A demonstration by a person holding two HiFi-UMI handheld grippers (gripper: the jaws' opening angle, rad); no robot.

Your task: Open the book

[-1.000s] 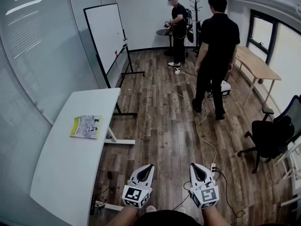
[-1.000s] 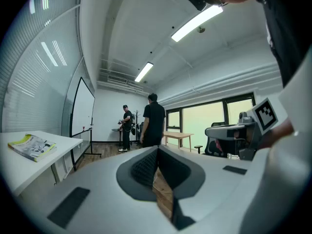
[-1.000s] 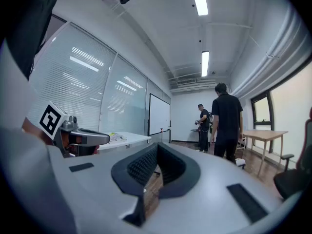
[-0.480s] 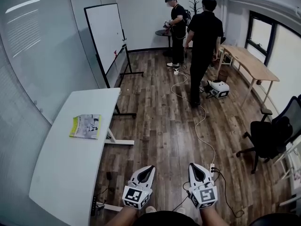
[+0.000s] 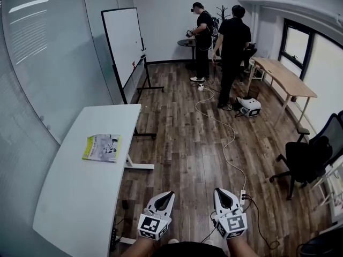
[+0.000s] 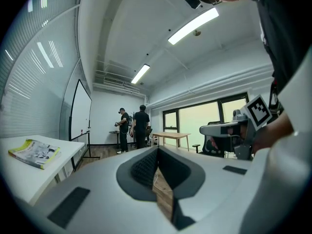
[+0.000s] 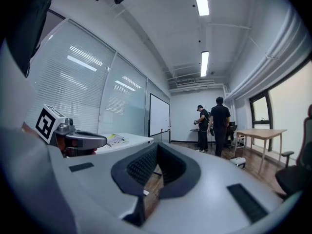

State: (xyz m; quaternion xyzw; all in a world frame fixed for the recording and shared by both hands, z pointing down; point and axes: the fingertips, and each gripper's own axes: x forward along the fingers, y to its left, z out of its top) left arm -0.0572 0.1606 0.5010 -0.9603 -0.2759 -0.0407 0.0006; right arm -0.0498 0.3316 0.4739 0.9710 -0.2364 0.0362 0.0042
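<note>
Closed book [image 5: 101, 148] on white table [image 5: 75, 197], wooden floor [image 5: 182, 143]

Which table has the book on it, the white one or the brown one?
The white table, on the left by the glass wall. The book lies shut on it. The brown wooden table stands across the room by the windows.

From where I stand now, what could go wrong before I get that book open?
1. The white cable snakes across the floor close ahead of you; it could trip you.
2. The book lies closed and flat near the table edge; a push might slide it off.
3. The left gripper and right gripper are both shut; open one before reaching for the cover.
</note>
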